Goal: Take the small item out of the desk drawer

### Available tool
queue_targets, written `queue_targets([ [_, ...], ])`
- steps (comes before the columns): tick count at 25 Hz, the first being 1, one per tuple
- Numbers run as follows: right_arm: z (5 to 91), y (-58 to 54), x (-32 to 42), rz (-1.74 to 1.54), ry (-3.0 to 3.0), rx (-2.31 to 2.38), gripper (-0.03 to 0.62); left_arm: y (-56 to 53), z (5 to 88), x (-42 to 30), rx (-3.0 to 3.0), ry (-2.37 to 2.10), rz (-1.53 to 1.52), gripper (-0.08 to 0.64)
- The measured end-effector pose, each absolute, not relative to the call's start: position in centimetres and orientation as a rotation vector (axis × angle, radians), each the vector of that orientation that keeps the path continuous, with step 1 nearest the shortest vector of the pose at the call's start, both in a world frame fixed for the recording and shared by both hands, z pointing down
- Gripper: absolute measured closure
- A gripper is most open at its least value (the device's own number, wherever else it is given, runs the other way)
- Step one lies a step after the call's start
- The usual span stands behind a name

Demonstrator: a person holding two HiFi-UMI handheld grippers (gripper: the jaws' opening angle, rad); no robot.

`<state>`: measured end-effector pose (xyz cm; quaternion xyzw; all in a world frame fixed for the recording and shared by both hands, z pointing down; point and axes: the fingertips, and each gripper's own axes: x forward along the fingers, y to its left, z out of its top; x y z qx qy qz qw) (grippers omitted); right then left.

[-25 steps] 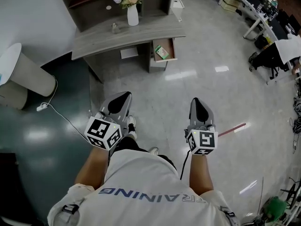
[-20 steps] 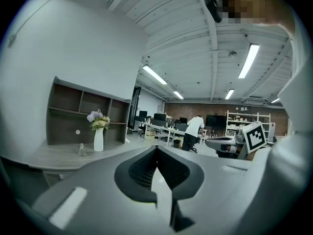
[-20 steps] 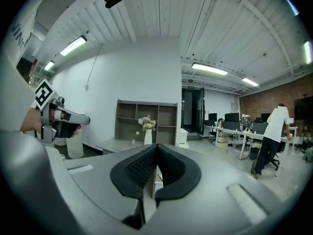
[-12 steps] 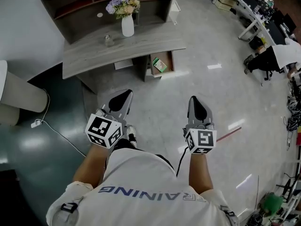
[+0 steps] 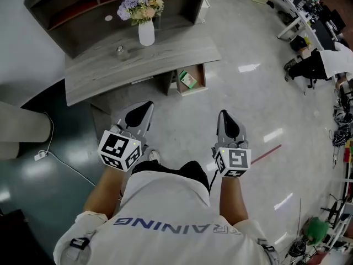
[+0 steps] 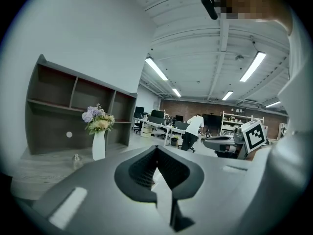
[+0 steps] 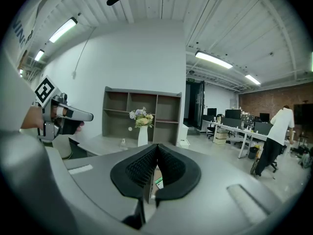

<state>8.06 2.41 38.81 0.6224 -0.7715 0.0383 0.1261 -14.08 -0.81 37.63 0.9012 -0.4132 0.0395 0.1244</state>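
Note:
The grey desk (image 5: 138, 59) stands ahead, and its drawer (image 5: 194, 85) hangs open at the right end. Inside lies a small green and white item (image 5: 188, 79). Both grippers are held in the air over the floor, well short of the desk. My left gripper (image 5: 145, 105) points at the desk front, shut and empty. My right gripper (image 5: 223, 114) points toward the drawer, also shut with nothing in it. In the right gripper view the item (image 7: 159, 182) peeks through the gap below the closed pads (image 7: 146, 168).
A white vase of flowers (image 5: 146, 32) and a small jar (image 5: 119, 49) stand on the desk, with a shelf unit (image 5: 83, 4) behind. A red stick (image 5: 268, 151) lies on the floor at right. A person (image 5: 322, 62) bends at office desks far right. A cable (image 5: 60, 162) runs along the left.
The desk and its open drawer have come nearer and lower in the head view as the person walks forward. Both grippers stay shut, held the same way.

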Motion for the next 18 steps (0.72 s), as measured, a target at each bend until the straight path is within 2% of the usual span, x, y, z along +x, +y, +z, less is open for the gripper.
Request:
queue_targets([
  [10, 41.6, -6.7, 12.3, 0.173, -2.323, 1.67, 0.577, -7.8, 39.9, -9.5, 2.533, -1.313, 0.164, 0.561],
  [18, 42.1, -15.0, 19.4, 0.189, -2.414, 1.493, 0.577, -13.0, 39.9, -3.2, 2.41, -1.466, 0.154, 0.561],
])
